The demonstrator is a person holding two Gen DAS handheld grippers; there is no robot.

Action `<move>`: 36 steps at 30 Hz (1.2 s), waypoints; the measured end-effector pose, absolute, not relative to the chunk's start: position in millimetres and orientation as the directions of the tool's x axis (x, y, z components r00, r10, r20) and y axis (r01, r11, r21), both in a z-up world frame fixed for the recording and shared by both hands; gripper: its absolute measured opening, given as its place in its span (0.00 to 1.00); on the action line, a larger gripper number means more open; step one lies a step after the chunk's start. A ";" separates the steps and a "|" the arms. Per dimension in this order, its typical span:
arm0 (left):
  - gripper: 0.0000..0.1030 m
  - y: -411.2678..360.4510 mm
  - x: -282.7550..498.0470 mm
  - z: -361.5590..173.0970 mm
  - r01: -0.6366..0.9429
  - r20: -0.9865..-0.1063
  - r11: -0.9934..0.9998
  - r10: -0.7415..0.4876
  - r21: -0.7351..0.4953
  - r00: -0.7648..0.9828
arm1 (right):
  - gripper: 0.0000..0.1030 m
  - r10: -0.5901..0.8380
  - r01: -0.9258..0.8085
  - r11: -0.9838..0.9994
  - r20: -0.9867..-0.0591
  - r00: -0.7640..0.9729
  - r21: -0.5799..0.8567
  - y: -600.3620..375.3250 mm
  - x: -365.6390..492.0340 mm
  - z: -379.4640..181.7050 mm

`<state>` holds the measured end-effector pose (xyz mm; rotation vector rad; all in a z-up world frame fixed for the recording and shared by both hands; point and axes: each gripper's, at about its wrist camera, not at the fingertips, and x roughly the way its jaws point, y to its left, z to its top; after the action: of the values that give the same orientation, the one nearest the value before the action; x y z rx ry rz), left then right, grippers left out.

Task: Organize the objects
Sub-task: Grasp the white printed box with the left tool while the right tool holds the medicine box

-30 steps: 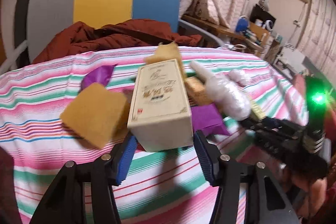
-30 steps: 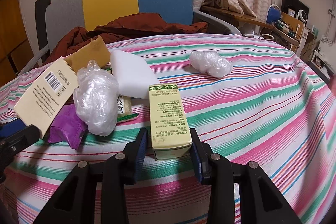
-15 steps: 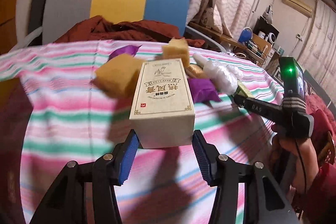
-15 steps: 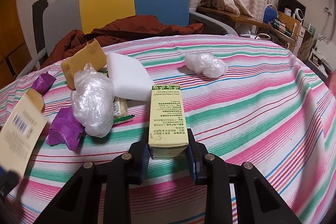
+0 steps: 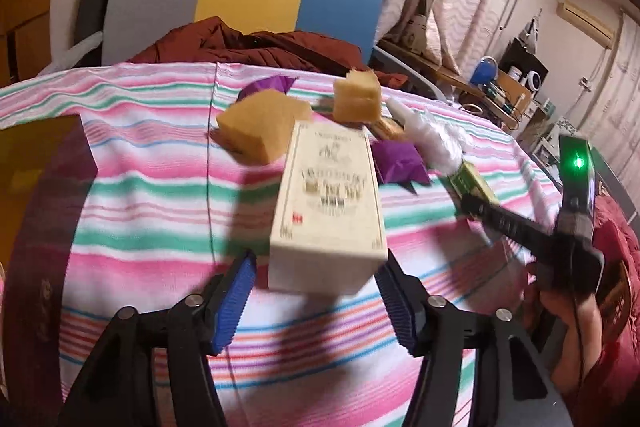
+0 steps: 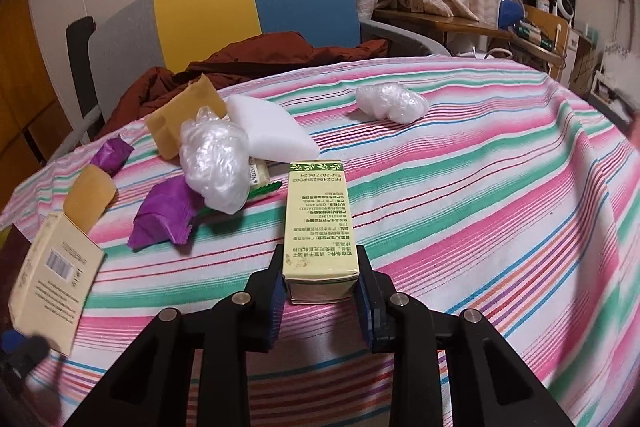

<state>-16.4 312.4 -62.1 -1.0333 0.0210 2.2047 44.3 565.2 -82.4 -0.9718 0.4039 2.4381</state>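
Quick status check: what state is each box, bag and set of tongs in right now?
Left tongs: opening, pads clear of the cream box.
Cream box: between the left tongs, unclamped.
Right tongs: shut on green box.
Green box: clamped.
Plastic bag: crumpled, on tablecloth.

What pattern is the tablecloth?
Pink, green and white stripes on the tablecloth, clearest in the right wrist view.

Round table under a pink, green and white striped cloth (image 6: pixel 460 211); lying on it: two tan sponges (image 6: pixel 182 121), white foam block (image 6: pixel 272 133), two crumpled plastic bags (image 6: pixel 214 163), purple wrappers (image 6: pixel 164 213), cream box (image 6: pixel 52 283) near the edge
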 end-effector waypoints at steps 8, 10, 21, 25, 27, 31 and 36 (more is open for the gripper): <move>0.51 330.3 -33.3 -57.9 -0.606 -0.679 -0.769 0.556 -0.202 -0.479 | 0.30 0.370 -0.531 -0.847 -0.708 -0.601 0.007 554.7 38.2 -84.1; 0.50 327.1 -35.3 -62.3 -0.604 -0.675 -0.776 0.544 -0.181 -0.497 | 0.30 0.372 -0.533 -0.846 -0.708 -0.600 0.007 555.5 38.5 -84.0; 0.50 305.8 -8.7 -66.3 -0.649 -0.622 -0.748 0.577 -0.140 -0.530 | 0.30 0.370 -0.535 -0.844 -0.702 -0.609 0.020 547.8 45.8 -80.5; 0.50 297.3 -5.6 -68.7 -0.655 -0.633 -0.737 0.588 -0.164 -0.503 | 0.30 0.330 -0.530 -0.845 -0.709 -0.623 0.072 532.3 61.7 -80.0; 0.50 292.6 -1.6 -68.0 -0.657 -0.633 -0.735 0.590 -0.165 -0.501 | 0.30 0.301 -0.516 -0.850 -0.706 -0.641 0.106 522.0 68.4 -79.3; 0.50 277.4 12.5 -59.2 -0.671 -0.624 -0.728 0.592 -0.142 -0.510 | 0.30 0.242 -0.484 -0.859 -0.698 -0.674 0.169 495.2 77.6 -77.4; 0.50 247.8 16.5 -43.0 -0.653 -0.637 -0.728 0.607 -0.207 -0.475 | 0.30 0.151 -0.447 -0.856 -0.700 -0.698 0.260 463.2 79.1 -75.1</move>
<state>16.5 247.8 -43.0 -0.9174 0.0827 2.2048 79.1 463.2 -75.1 -0.9993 0.5990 2.5532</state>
